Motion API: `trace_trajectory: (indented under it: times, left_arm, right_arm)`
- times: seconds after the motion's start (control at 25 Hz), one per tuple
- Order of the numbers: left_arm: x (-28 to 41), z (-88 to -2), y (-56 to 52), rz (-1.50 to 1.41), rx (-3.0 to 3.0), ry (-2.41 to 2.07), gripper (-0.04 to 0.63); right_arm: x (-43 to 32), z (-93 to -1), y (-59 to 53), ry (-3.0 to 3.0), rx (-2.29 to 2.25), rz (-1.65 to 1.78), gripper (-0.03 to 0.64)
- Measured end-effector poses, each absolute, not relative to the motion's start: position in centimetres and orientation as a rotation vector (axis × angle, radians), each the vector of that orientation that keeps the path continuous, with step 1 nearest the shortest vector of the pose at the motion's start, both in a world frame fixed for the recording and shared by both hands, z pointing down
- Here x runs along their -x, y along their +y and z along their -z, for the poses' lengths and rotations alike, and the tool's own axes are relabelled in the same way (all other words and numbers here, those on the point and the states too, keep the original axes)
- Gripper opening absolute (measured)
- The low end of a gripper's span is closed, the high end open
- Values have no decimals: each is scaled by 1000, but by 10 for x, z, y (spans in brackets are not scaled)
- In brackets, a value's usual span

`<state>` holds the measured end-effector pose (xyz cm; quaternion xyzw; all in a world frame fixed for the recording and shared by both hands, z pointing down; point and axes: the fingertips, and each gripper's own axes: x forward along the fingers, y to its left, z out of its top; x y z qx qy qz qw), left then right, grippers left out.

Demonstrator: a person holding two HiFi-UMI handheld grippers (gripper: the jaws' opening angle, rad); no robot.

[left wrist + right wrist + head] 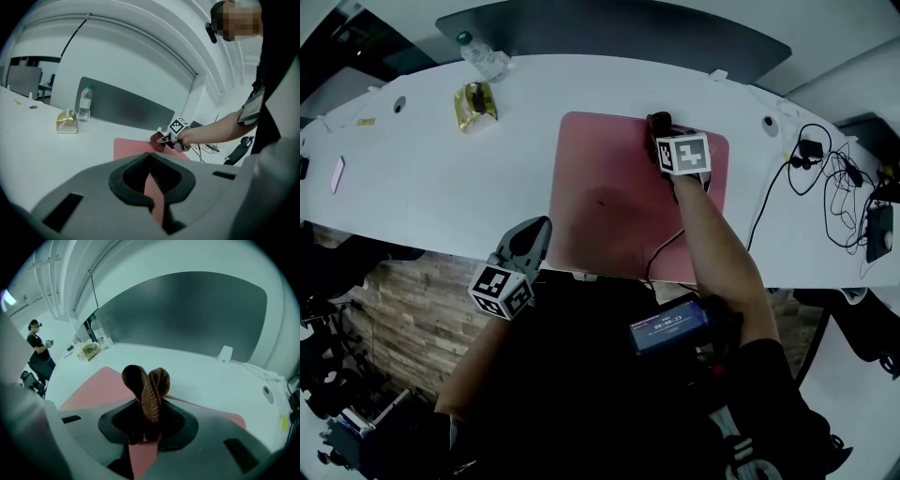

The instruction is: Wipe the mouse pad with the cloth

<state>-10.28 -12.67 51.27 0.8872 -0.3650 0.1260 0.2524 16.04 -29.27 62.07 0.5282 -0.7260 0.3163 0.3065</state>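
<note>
One gold packet (474, 103) and one bottle (483, 58) sit near the far edge of the desk (412, 187), on the left. My left tongs (540, 228), clenched on nothing, hang at the near edge, just left of the one pink pad (609, 206). My right tongs (660, 131) clamp the one brown cloth (657, 119) at the pad's far edge. Cables (825, 178) trail at the desk's right end. Only the right gripper view shows the cloth bulging in two loops past the tongs, and a person (38, 350) standing off to the left.
</note>
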Motion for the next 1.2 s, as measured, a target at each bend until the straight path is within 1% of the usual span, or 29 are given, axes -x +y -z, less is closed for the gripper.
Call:
trace_trajectory:
  times: [0.76,1.2]
  left_arm:
    - [30,-514,-120,-371,-2475,-888,9]
    - [13,-506,-121,-393,-2517,-848,8]
  right_arm:
    - [-275,-621,-258,-1837,-1535,-839,118]
    - [-328,-622,-239,-1739,-1644,-846,120]
